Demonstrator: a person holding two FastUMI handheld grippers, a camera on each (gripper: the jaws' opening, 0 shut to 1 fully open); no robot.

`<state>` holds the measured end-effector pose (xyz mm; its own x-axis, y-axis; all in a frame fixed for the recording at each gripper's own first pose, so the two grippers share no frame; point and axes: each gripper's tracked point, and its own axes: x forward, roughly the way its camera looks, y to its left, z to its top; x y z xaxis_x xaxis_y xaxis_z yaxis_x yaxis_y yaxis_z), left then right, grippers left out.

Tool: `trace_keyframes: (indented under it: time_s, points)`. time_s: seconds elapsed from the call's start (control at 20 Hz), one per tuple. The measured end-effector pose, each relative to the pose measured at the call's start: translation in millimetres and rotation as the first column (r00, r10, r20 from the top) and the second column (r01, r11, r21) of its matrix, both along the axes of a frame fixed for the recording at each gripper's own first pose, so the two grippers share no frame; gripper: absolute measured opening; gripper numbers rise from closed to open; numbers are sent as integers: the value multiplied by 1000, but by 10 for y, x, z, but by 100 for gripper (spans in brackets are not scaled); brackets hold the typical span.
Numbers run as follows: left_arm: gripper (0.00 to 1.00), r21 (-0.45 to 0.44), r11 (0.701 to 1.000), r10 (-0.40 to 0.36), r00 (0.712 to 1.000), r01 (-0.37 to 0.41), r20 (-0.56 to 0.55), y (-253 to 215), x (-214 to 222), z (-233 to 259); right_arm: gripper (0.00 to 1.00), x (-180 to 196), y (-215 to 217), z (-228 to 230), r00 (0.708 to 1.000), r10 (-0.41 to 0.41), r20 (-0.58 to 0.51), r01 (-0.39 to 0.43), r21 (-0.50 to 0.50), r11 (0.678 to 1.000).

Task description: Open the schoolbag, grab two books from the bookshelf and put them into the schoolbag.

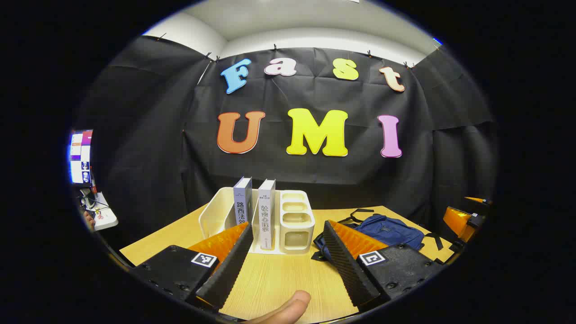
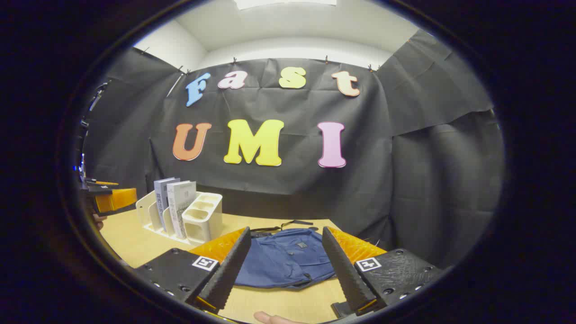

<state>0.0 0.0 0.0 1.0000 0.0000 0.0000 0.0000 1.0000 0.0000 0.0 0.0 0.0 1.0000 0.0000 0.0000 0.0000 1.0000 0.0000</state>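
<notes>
A blue schoolbag [image 2: 285, 263] lies flat on the wooden table, zipped, straps trailing behind; in the left gripper view the schoolbag [image 1: 390, 230] sits to the right. A cream bookshelf [image 1: 288, 220] holds two upright books [image 1: 266, 215], a second one [image 1: 243, 201] behind. My left gripper [image 1: 285, 234] is open, facing the bookshelf a short way off. My right gripper [image 2: 284, 243] is open just in front of the bag, nothing between its fingers. The bookshelf [image 2: 198, 218] stands left of the bag.
Black cloth walls close the booth behind and to the sides. The other gripper [image 1: 463, 220] shows at the right edge of the left gripper view, and another gripper [image 2: 108, 198] at the left of the right gripper view. A screen [image 1: 81, 157] glows far left.
</notes>
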Motion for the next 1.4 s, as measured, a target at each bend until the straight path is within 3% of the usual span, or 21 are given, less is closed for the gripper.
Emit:
trace_keyframes:
  time_s: [0.35, 0.85, 1.15, 1.4]
  points:
    - [98, 37, 999, -39, 999, 38, 21, 131, 9, 51, 95, 35, -88, -88, 999, -29, -39, 28, -14, 1000]
    - [98, 45, 999, -20, 1000, 19, 16, 223, 47, 26, 95, 255, 85, -220, 997, -21, -78, 15, -81, 997]
    - [98, 17, 1000, -14, 1000, 14, 2, 300, 105, -18, 98, 610, 612, -572, 988, 30, -151, -53, -151, 987]
    - [98, 19, 1000, 2, 1000, -2, 12, 380, 109, -12, 93, 929, 1163, -1024, 967, 80, -241, -126, -180, 976]
